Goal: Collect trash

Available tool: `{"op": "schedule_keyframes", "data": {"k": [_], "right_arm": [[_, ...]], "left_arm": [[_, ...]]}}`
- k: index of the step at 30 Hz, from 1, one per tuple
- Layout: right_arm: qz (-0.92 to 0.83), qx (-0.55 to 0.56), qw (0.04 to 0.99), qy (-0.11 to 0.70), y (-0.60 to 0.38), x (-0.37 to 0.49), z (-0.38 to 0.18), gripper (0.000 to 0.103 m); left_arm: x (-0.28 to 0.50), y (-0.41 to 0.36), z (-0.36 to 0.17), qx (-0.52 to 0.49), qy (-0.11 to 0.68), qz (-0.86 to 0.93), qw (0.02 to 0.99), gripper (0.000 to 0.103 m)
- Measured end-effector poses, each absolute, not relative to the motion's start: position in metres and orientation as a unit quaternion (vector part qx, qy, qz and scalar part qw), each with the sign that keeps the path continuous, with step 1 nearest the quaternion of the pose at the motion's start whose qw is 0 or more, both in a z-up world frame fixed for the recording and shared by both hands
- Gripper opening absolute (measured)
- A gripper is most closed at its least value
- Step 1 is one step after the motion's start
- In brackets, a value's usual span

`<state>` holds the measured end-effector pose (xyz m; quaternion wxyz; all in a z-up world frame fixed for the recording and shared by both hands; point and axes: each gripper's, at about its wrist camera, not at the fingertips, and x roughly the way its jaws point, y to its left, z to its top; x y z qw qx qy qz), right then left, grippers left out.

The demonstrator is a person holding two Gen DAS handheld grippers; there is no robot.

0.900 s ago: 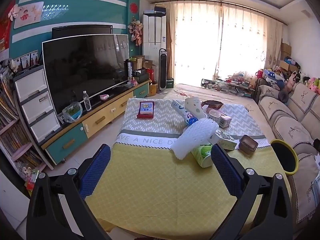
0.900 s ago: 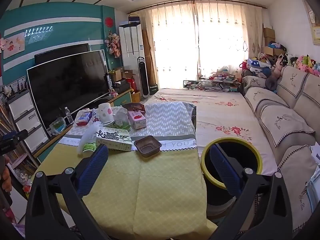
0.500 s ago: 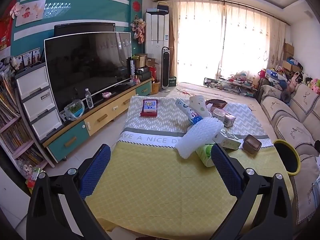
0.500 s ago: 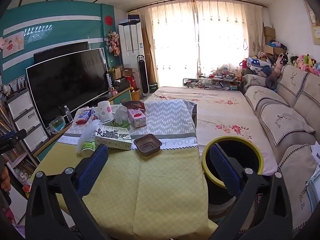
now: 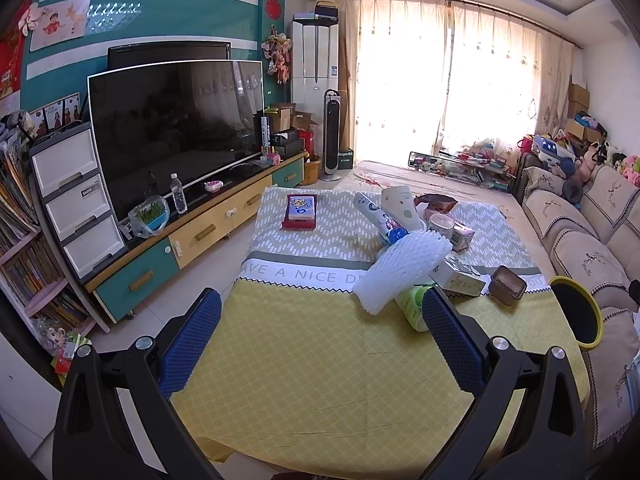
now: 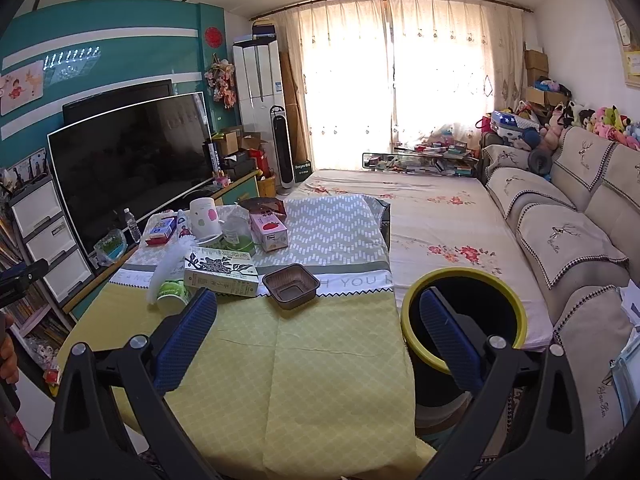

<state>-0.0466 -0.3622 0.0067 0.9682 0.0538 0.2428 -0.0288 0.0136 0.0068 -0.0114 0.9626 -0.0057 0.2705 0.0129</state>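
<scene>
Two wrist views over the near table (image 5: 320, 360) edge, sharing its clutter.

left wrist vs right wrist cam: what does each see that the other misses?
Left wrist only: the bookshelf beside the drawer unit, and the white foam sleeve in full. Right wrist only: the trash bin with its whole yellow rim and the left gripper at frame edge. Both: brown tray, tissue box, TV; each view's own gripper is open and empty.
</scene>
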Motion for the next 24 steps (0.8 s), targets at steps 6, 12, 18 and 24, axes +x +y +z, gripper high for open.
{"op": "schedule_keyframes", "data": {"k": [6,12,18,24], "right_arm": [[-0.03,0.056,0.967,0.245,-0.3644,-0.0475,0.0061,0.097],[-0.03,0.056,0.967,0.245,-0.3647,-0.0477,0.0057,0.097],[-0.03,0.057,0.967,0.246,-0.3668,-0.0486,0.005,0.097],[-0.031,0.056,0.967,0.246,-0.3666,-0.0485,0.0052,0.097]], "left_arm": [[0.015,0.0068,-0.0121,-0.006,0.273,0.012,0.962,0.099],[0.0158,0.0051,-0.0128,-0.005,0.276,0.01,0.961,0.099],[0.0169,0.0041,-0.0142,-0.005,0.276,0.01,0.961,0.099],[0.0178,0.003,-0.0146,-0.005,0.277,0.009,0.961,0.099]]}}
